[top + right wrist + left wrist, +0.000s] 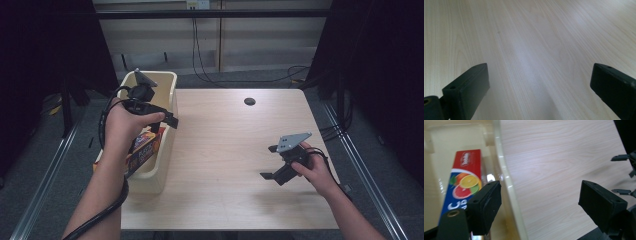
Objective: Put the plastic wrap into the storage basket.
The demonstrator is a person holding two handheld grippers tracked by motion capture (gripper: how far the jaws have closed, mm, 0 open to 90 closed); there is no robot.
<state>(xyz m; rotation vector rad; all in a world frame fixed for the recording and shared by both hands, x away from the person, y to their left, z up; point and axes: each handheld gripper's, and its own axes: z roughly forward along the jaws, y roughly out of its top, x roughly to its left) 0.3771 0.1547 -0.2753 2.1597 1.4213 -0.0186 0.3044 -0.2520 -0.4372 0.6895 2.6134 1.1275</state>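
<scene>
High view, inspected first: my left gripper [162, 119] hangs over the right-hand rim of the cream bin [170, 95] at the left edge of the wooden table [225, 150]. My left hand [125, 125] holds it with the jaws pointing toward the table's middle. Inside the bin lies the juice carton [142, 150], a long box with a red end and a blue face printed with citrus slices. Its long axis runs along the bin's length, tilted, the near end riding at the bin's near left wall. Which end is the top I cannot tell.

Left gripper view: the jaws stand apart with nothing between the pads; one jaw sits above the carton [464, 180] without touching it, the other over bare table [554, 170]. The bin's rim [506, 182] passes between them. The carton's red end points away from the camera, its blue part toward it.

My right gripper [270, 162] is held low over the table's right part, well apart from the bin, jaws pointing left toward it. Right gripper view: the jaws are spread wide, holding nothing, bare wood [529, 50] beneath.
</scene>
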